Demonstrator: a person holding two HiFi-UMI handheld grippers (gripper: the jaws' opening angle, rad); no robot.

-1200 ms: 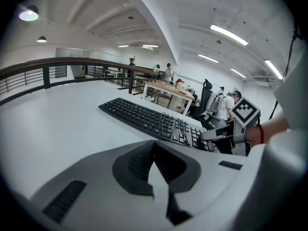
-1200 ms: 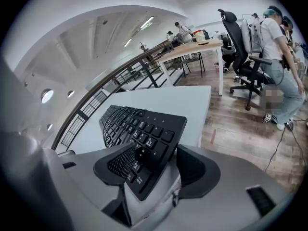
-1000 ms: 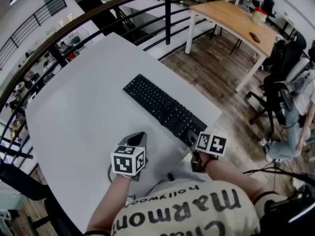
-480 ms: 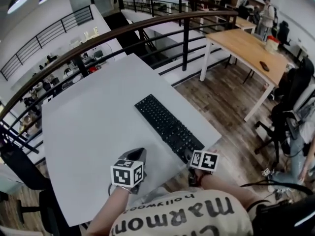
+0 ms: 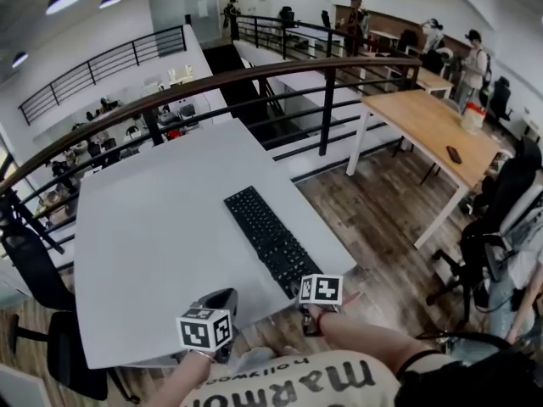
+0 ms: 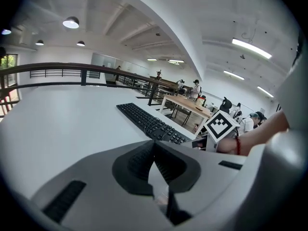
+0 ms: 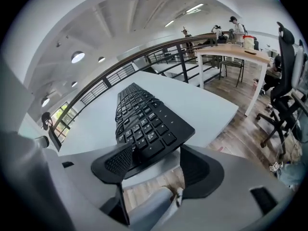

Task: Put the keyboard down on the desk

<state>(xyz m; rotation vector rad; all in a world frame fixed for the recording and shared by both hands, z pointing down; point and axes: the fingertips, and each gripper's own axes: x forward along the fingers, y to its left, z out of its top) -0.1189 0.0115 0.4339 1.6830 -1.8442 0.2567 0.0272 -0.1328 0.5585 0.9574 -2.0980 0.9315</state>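
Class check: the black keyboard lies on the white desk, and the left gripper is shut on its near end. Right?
The left gripper is shut on nothing; the left gripper view shows its jaws together, the keyboard apart on the desk.

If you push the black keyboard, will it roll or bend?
Flat and long, the keyboard would probably slide on the desk, not roll. It looks stiff. Its near end is at the desk's edge, so it might tip off.
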